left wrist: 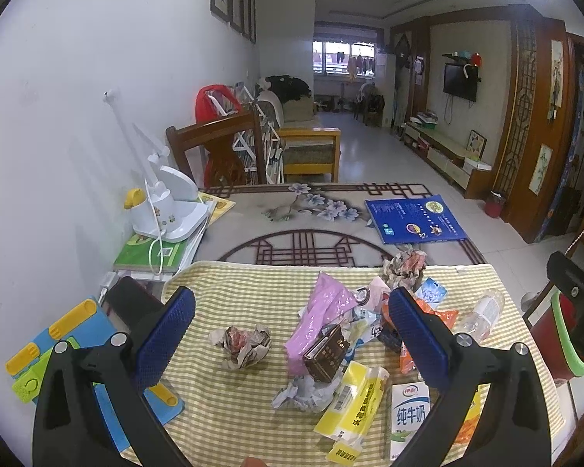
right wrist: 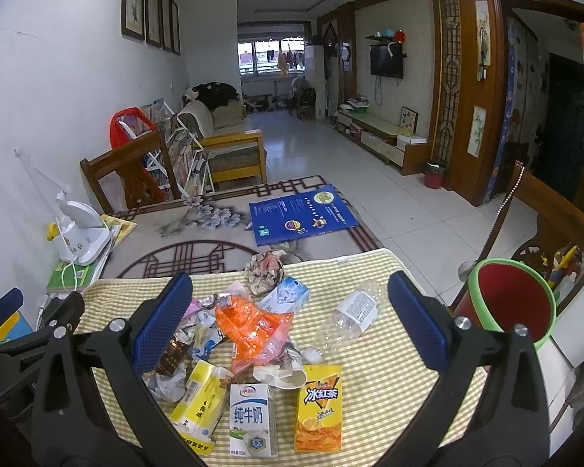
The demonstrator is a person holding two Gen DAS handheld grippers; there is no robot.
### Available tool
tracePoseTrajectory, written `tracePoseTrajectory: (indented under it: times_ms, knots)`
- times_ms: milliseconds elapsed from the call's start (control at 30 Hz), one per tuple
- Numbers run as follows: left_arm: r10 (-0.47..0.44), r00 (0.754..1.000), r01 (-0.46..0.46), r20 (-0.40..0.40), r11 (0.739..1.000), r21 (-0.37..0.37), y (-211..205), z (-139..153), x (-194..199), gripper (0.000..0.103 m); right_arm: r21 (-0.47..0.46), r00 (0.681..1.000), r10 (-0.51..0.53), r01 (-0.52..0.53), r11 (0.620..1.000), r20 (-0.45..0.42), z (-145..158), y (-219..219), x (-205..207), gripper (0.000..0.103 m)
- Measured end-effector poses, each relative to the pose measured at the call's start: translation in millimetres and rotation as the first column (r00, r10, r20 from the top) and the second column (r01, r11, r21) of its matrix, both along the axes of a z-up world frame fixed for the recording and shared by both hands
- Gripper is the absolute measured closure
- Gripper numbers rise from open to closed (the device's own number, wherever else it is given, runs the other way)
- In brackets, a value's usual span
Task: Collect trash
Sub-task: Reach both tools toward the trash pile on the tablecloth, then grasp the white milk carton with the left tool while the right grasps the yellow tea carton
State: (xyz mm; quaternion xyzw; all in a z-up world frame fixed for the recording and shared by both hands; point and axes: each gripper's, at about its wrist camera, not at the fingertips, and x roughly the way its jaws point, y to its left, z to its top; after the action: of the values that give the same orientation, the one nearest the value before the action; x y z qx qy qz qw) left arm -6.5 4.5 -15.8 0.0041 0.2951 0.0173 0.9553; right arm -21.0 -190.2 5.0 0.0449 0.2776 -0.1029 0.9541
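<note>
Trash lies on a yellow checked cloth (left wrist: 222, 401). In the left wrist view: a crumpled paper ball (left wrist: 240, 345), a pink bag (left wrist: 317, 319), a brown box (left wrist: 326, 356), a yellow pack (left wrist: 352, 404) and a milk carton (left wrist: 408, 414). My left gripper (left wrist: 292, 327) is open and empty above them. In the right wrist view: the milk carton (right wrist: 250, 416), a yellow tea carton (right wrist: 318, 408), an orange wrapper (right wrist: 253, 325), a clear bottle (right wrist: 348, 317) and a paper ball (right wrist: 264, 270). My right gripper (right wrist: 290, 311) is open and empty. A red bin with green rim (right wrist: 506, 299) stands right.
A blue booklet (right wrist: 301, 214) lies on the patterned table top behind the cloth. A white desk lamp (left wrist: 167, 202) stands on books at the left by the wall. A blue and yellow toy board (left wrist: 58, 350) lies at the left. Wooden chairs stand beyond the table.
</note>
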Motion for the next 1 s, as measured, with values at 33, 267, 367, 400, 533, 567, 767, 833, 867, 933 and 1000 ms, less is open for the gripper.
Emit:
tracePoseTrajectory:
  times_ms: [33,267,367,400,533,567,767,833,867,933,1000]
  knots:
    - [0.001,1.000,-0.001,-0.001,1.000,-0.003,0.7,-0.3,0.8,0.008,0.000,1.000,0.000,0.000,1.000,0.000,-0.2,0.0,-0.2,0.004]
    - [-0.028,0.999,0.029,-0.022,0.999,0.025,4.8,-10.6,7.3,0.008,-0.044,0.998,0.041,-0.043,0.998,-0.051,-13.3,-4.8,5.2,0.004]
    - [-0.112,0.989,0.114,-0.098,0.993,0.014,7.2,-31.1,10.2,0.008,0.038,0.987,0.073,-0.068,0.997,-0.142,-41.6,-30.5,13.2,0.004]
    - [-0.155,0.980,0.155,-0.127,0.988,-0.012,6.7,-39.4,9.9,0.008,0.076,0.982,0.074,-0.061,0.995,-0.176,-53.5,-39.0,16.5,0.004]
    - [-0.303,0.924,0.296,-0.235,0.953,-0.067,-12.7,-69.8,5.2,0.011,0.189,0.903,0.064,0.019,0.982,-0.424,-133.9,-68.2,28.7,0.020]
    - [-0.358,0.893,0.347,-0.273,0.934,-0.088,-23.6,-80.1,4.6,0.014,0.194,0.889,0.061,0.032,0.980,-0.454,-147.3,-69.1,29.2,0.027]
    - [-0.485,0.778,0.463,-0.400,0.872,-0.157,-68.2,-112.5,-1.3,0.024,0.228,0.820,0.090,0.050,0.972,-0.565,-203.0,-61.8,33.5,0.036]
    - [-0.482,0.768,0.468,-0.423,0.872,-0.143,-72.9,-117.6,0.9,0.023,0.185,0.819,0.082,0.029,0.982,-0.568,-205.3,-54.5,35.4,0.025]
    - [-0.483,0.762,0.467,-0.432,0.871,-0.150,-74.4,-118.3,2.2,0.023,0.183,0.818,0.083,0.028,0.983,-0.569,-205.8,-53.6,35.7,0.024]
    - [-0.481,0.759,0.467,-0.439,0.872,-0.148,-79.5,-122.7,6.5,0.023,0.176,0.816,0.081,0.026,0.984,-0.573,-204.3,-51.0,34.8,0.023]
    - [-0.470,0.759,0.456,-0.450,0.878,-0.146,-81.6,-125.0,8.0,0.023,0.161,0.806,0.087,0.011,0.987,-0.586,-209.3,-45.2,35.3,0.023]
